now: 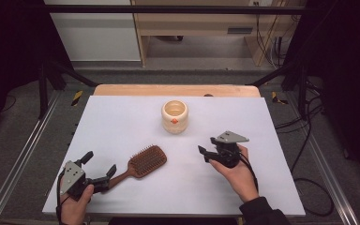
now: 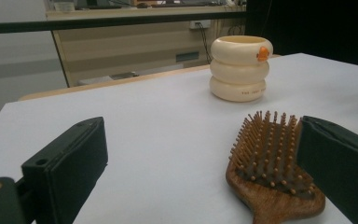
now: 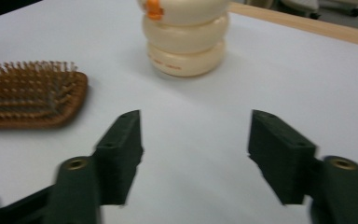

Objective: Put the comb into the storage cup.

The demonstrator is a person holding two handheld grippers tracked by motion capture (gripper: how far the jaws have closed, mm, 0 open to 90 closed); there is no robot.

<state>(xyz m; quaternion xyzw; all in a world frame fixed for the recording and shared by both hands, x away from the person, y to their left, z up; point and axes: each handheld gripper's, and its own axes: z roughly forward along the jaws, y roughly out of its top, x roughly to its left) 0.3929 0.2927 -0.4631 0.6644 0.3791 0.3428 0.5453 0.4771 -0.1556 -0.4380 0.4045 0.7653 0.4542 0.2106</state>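
A wooden paddle hairbrush (image 1: 145, 161) lies bristles up on the white table (image 1: 122, 122), its handle pointing toward the near left. My left gripper (image 1: 99, 164) rests at the near left corner with its jaws wide apart. The brush handle runs beside its right jaw. In the left gripper view the brush head (image 2: 270, 158) sits just inside the right jaw and nothing presses on it. A cream ribbed cup (image 1: 175, 116) with an orange mark stands upright at the back centre. My right gripper (image 1: 207, 145) is open right of the brush, pointing at the cup (image 3: 186, 39), nothing between its jaws (image 3: 196, 135).
A bare wooden strip (image 1: 176, 90) runs along the table's far edge. Metal rails (image 1: 23, 150) flank the table on both sides. Cables (image 1: 309, 140) lie on the floor at the right. Open white surface lies between brush, cup and right gripper.
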